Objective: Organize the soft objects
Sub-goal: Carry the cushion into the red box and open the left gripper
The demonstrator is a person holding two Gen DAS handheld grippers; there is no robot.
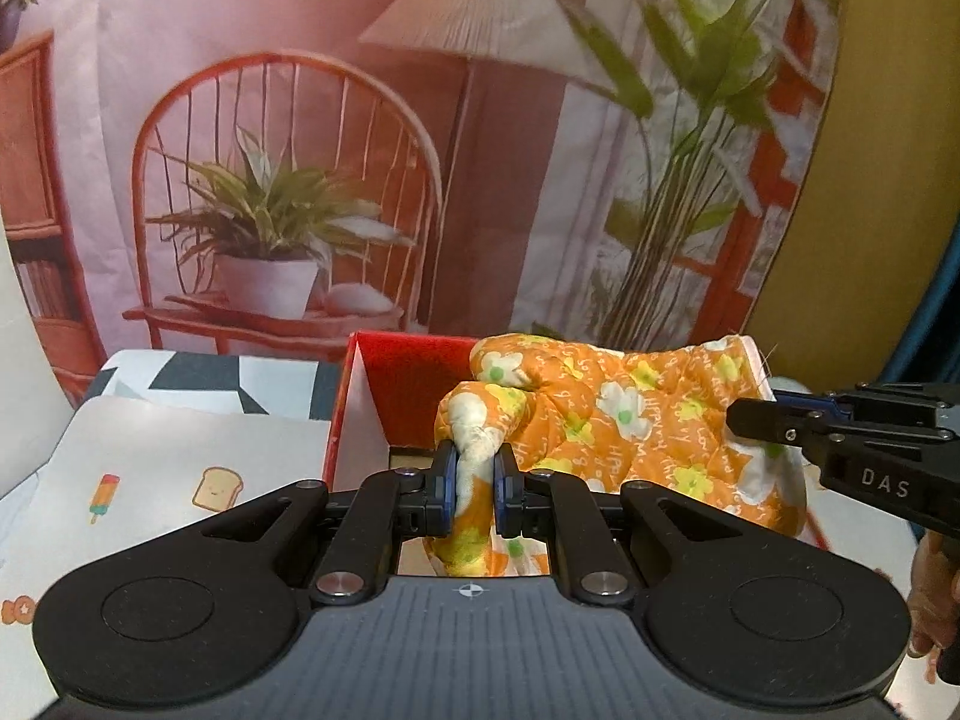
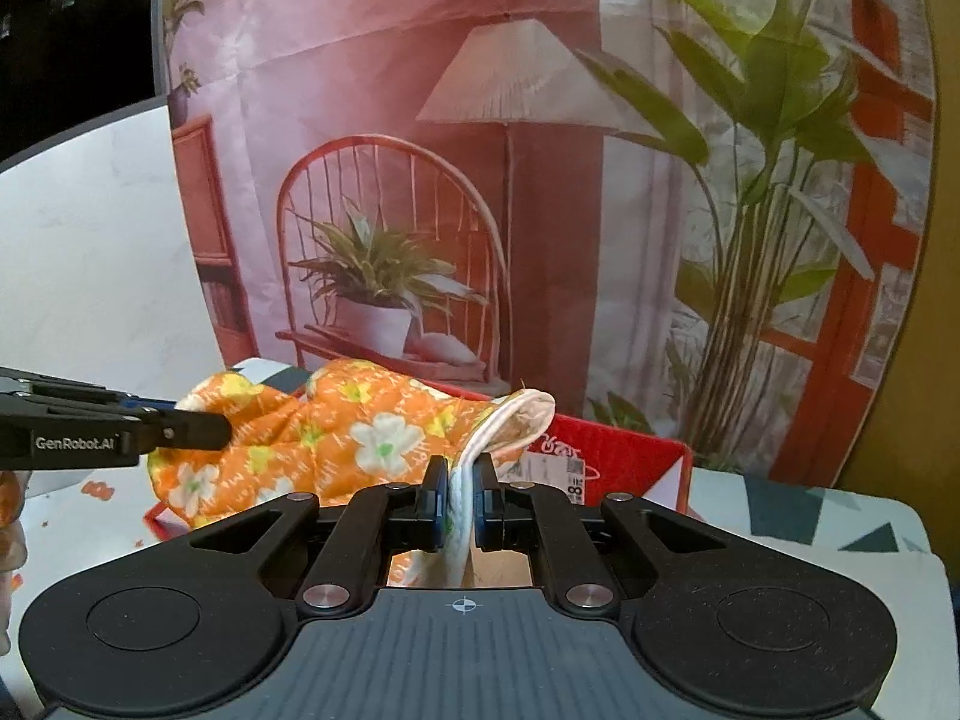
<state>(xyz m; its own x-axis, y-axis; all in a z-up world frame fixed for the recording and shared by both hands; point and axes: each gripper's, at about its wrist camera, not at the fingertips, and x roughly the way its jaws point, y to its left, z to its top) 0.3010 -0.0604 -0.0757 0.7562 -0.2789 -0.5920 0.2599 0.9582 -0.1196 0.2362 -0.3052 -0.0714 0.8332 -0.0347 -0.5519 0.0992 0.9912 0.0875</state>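
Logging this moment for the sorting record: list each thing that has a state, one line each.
left gripper: shut on the mitt's thumb end.
right gripper: shut on the mitt's cuff edge.
orange floral oven mitt: held at both ends, stretched above the box, cuff gaping open.
red box: open, no lid on it.

Oven mitt (image 1: 636, 414) over box (image 1: 366, 414), held between left gripper (image 1: 475, 480) at left end, right gripper (image 2: 461, 495) at right end. Box on table (image 1: 150, 462); backdrop (image 1: 300, 120) behind.
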